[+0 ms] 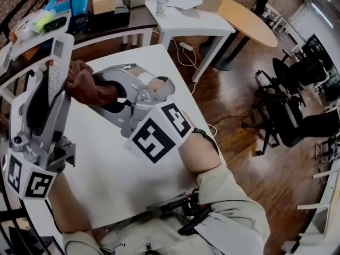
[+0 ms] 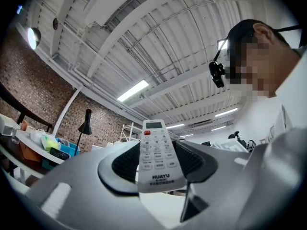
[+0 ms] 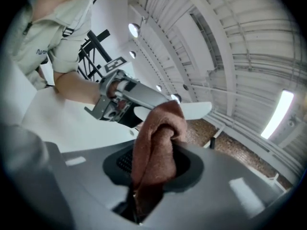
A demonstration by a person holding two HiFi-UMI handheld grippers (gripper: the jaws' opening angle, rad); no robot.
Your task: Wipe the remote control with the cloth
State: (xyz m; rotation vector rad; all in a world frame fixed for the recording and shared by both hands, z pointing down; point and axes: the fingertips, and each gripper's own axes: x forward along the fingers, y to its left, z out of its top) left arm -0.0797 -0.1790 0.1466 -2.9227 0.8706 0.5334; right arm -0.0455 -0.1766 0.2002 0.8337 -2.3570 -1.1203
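Remote control: held above the table, long axis upright, lower end pinched by left gripper. Cloth: bunched, clamped in right gripper, meeting remote's right edge.

right tool clamping brown cloth

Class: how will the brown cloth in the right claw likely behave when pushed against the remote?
Probably floppy: the cloth bunches and folds over above the right claw. Likely light and grippy, given its fuzzy pile.
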